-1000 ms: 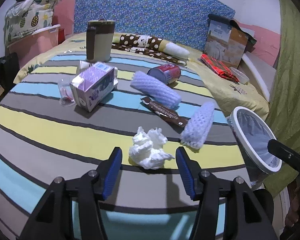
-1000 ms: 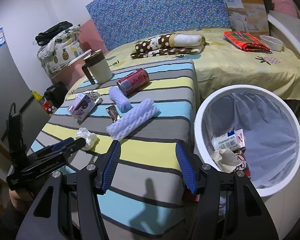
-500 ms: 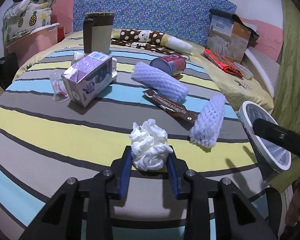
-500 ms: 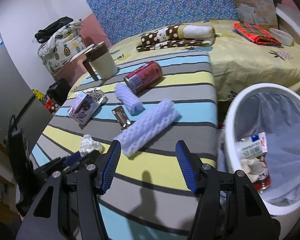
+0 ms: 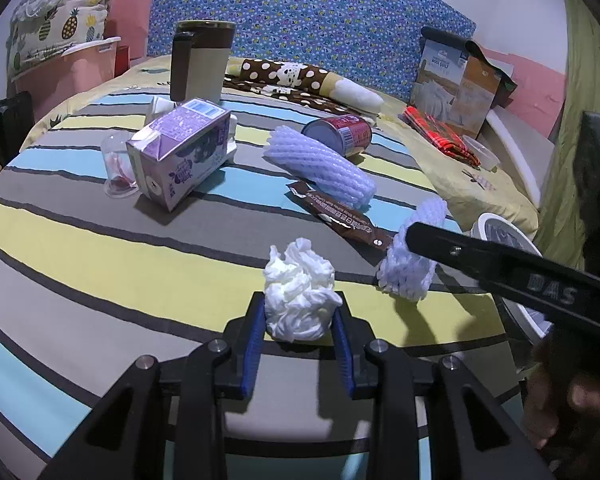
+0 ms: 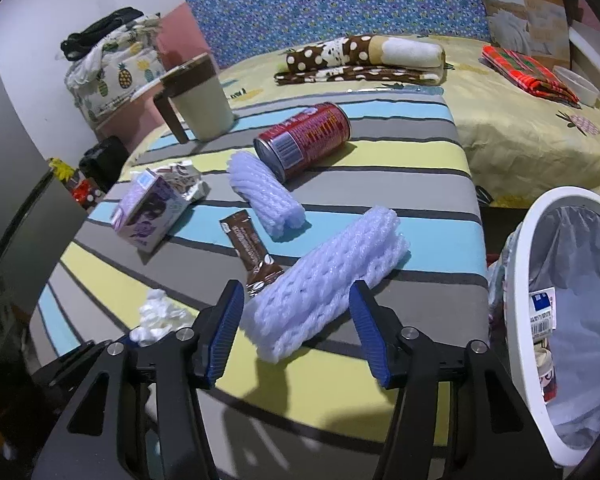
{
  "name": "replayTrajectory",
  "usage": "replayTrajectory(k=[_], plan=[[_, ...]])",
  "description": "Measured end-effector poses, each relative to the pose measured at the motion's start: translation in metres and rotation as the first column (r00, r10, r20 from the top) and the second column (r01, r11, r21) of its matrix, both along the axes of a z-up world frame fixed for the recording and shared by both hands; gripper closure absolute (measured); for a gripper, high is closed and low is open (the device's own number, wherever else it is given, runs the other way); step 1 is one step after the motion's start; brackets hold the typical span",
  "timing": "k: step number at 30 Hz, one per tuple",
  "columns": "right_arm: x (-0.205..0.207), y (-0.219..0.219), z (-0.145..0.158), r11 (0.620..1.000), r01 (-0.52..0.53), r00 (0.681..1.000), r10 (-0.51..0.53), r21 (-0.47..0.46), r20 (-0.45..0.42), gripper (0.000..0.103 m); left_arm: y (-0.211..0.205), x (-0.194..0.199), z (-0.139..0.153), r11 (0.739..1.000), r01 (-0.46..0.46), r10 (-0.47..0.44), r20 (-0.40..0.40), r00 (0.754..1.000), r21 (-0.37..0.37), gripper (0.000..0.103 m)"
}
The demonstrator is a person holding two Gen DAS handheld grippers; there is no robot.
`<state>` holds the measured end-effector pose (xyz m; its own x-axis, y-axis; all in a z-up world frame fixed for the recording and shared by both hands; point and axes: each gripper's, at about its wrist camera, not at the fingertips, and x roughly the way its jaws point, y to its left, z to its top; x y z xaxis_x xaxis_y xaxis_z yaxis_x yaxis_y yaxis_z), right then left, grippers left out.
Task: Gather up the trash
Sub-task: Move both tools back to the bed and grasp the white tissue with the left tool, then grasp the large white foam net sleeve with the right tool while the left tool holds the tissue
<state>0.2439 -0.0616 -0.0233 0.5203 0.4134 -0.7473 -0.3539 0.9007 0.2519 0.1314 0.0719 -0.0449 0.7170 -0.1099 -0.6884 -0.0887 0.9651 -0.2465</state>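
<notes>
Several labelled scraps lie in bin (image 6: 516, 264); left jaws pinch tissue (image 5: 298, 292), right jaws closing around foam sleeve (image 6: 320, 284).

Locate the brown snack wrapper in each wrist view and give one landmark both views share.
Left wrist view: the brown snack wrapper lies right of centre on the striped cover, between the two foam nets.
Right wrist view: the brown snack wrapper lies left of centre, its near end beside the foam net that sits between the right gripper's closing jaws.
Shared landmark: the red can lying on its side.
</notes>
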Motion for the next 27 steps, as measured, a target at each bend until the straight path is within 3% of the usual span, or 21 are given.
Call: replayTrajectory(k=[10, 12, 27], plan=[[-0.006, -0.004, 0.002, 1.000, 0.009, 1.000, -0.009, -0.025, 0.012, 0.080, 0.000, 0.001, 0.000, 1.000, 0.005, -0.005, -0.001, 1.000, 0.003, 0.070], [-0.006, -0.004, 0.003, 1.000, 0.005, 1.000, -0.005, -0.026, 0.015, 0.090, 0.000, 0.001, 0.000, 1.000, 0.005, -0.005, -0.001, 1.000, 0.005, 0.070], [-0.023, -0.011, 0.012, 0.999, -0.022, 0.998, 0.023, -0.024, 0.058, 0.093, -0.008, 0.000, 0.000, 0.999, 0.005, -0.004, -0.004, 1.000, 0.048, 0.070]])
